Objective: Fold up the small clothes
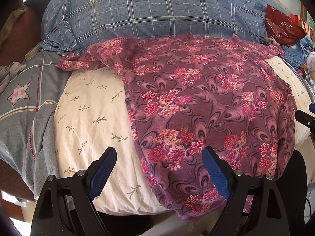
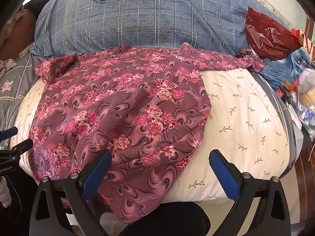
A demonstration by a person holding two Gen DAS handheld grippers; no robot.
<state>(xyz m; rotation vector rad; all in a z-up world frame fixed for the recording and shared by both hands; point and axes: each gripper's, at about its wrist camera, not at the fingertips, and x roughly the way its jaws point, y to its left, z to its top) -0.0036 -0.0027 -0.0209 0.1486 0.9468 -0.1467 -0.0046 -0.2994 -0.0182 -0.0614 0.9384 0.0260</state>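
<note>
Lying spread flat on the cream leaf-print sheet [image 1: 92, 118], the maroon floral garment [image 1: 206, 102] reaches from the blue plaid pillow [image 1: 157, 15] at 12 o'clock to the near bed edge at 6 o'clock, where its hem hangs over. Left gripper [image 1: 159, 169] has its fingers released and wide apart, holding nothing, one blue pad over the sheet at 7 o'clock and the other over the cloth at 5 o'clock. Right gripper [image 2: 160, 169] is likewise spread and empty above the hem; a red plastic bag [image 2: 269, 35] sits at 2 o'clock beside the pillow.
</note>
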